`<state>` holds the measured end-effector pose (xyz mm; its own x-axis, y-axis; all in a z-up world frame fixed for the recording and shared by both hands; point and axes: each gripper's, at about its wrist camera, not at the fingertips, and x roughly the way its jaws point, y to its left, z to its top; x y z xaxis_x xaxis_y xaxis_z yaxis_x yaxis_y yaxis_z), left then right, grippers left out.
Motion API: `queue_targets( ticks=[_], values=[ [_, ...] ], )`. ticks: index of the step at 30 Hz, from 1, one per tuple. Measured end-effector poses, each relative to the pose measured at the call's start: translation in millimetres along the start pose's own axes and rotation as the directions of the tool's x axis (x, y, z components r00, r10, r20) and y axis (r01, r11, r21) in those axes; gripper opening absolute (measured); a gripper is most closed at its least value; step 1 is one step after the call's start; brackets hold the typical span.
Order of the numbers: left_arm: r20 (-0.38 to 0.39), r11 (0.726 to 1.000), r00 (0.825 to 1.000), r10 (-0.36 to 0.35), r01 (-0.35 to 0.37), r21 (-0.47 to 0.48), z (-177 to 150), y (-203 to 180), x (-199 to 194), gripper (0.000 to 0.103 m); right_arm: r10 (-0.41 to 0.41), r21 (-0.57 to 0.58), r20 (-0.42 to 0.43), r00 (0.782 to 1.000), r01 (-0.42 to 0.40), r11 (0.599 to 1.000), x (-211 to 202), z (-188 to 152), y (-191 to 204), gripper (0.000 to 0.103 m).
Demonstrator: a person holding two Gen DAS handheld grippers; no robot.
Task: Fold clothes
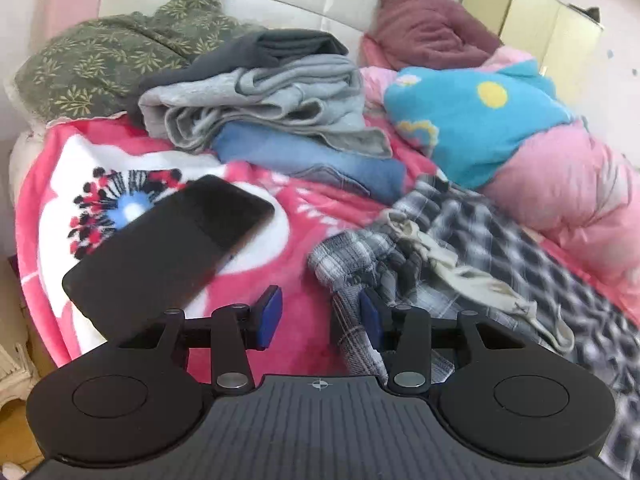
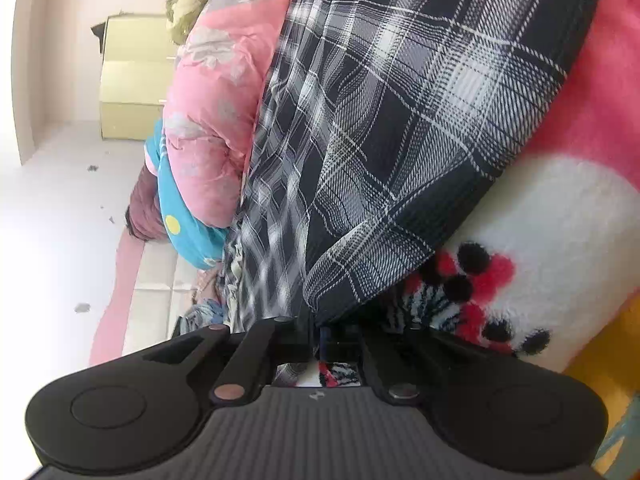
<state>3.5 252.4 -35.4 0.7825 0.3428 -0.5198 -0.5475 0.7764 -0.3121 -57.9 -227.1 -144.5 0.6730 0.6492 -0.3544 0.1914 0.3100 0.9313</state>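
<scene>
Plaid garment (image 2: 420, 128) pinched by right tool (image 2: 320, 332); left tool (image 1: 320, 316) gaping.

I see a black phone (image 1: 168, 248) lying face up on the pink and white blanket (image 1: 280, 216) that covers the bed. A pink quilt (image 1: 568, 188) is bunched along the blanket's right side, with a blue pillow (image 1: 476, 120) resting on it. Beyond them stands a pale yellow cabinet (image 1: 532, 12) against the wall.
</scene>
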Motion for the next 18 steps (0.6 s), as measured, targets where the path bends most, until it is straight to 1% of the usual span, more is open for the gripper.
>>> queue_targets(
  ticks=[1, 2, 3, 4, 6, 8, 9, 11, 14, 15, 16, 17, 18],
  values=[
    [0.002, 1.0, 1.0, 0.009, -0.009, 0.013, 1.9, -1.0, 1.5, 0.043, -0.007, -0.02, -0.013, 1.0, 0.006, 1.0, -4.0, 2.1, 2.5, 0.007],
    [0.027, 1.0, 1.0, 0.002, -0.003, 0.019, 2.0, -2.2, -5.3, 0.043, -0.013, -0.042, -0.026, 1.0, 0.012, 0.999, -8.3, 4.3, 5.2, 0.01],
    [0.054, 1.0, 0.999, -0.006, 0.005, 0.024, 2.0, -3.4, -12.8, 0.043, -0.03, -0.08, -0.028, 0.999, 0.027, 0.996, -17.5, 6.0, 9.1, 0.022],
    [0.077, 0.999, 0.997, -0.03, 0.028, 0.034, 2.1, -6.6, -20.3, 0.044, -0.047, -0.12, -0.029, 0.998, 0.043, 0.992, -27.1, 7.6, 13.2, 0.032],
    [0.087, 0.995, 0.992, -0.091, 0.086, 0.059, 4.9, -17.9, -27.2, 0.045, -0.095, -0.2, -0.02, 0.995, 0.089, 0.976, -47.0, 10.0, 21.6, 0.039],
    [0.06, 0.982, 0.984, -0.17, 0.164, 0.097, 8.6, -37.4, -28.2, 0.046, -0.164, -0.305, 0.007, 0.986, 0.158, 0.939, -68.1, 12.4, 35.0, 0.039],
    [0.039, 0.971, 0.975, -0.217, 0.211, 0.113, 9.0, -50.2, -24.6, 0.046, -0.181, -0.349, 0.024, 0.983, 0.178, 0.92, -76.5, 14.0, 42.7, 0.039],
    [-0.005, 0.942, 0.951, -0.308, 0.305, 0.141, 9.5, -76.0, -17.0, 0.047, -0.194, -0.435, 0.077, 0.978, 0.208, 0.876, -90.0, 20.7, 65.5, 0.039],
    [-0.081, 0.891, 0.913, -0.4, 0.408, 0.197, 4.7, -120.3, 1.2, 0.047, -0.184, -0.543, 0.174, 0.968, 0.25, 0.802, -92.2, 37.5, 104.7, 0.039],
    [-0.095, 0.874, 0.901, -0.424, 0.434, 0.216, 1.1, -133.0, 6.4, 0.047, -0.19, -0.569, 0.205, 0.96, 0.275, 0.775, -88.1, 43.9, 116.6, 0.039],
    [-0.107, 0.861, 0.894, -0.435, 0.448, 0.242, -1.1, -145.1, 13.7, 0.047, -0.202, -0.589, 0.236, 0.95, 0.306, 0.748, -82.1, 51.8, 127.6, 0.039],
    [-0.118, 0.847, 0.888, -0.445, 0.46, 0.268, -3.1, -157.1, 21.1, 0.047, -0.214, -0.608, 0.268, 0.939, 0.337, 0.719, -74.4, 60.8, 138.2, 0.039],
    [-0.124, 0.841, 0.887, -0.446, 0.462, 0.28, -5.5, -162.5, 29.4, 0.047, -0.229, -0.609, 0.303, 0.925, 0.373, 0.7, -67.8, 71.7, 144.5, 0.039]
  ],
)
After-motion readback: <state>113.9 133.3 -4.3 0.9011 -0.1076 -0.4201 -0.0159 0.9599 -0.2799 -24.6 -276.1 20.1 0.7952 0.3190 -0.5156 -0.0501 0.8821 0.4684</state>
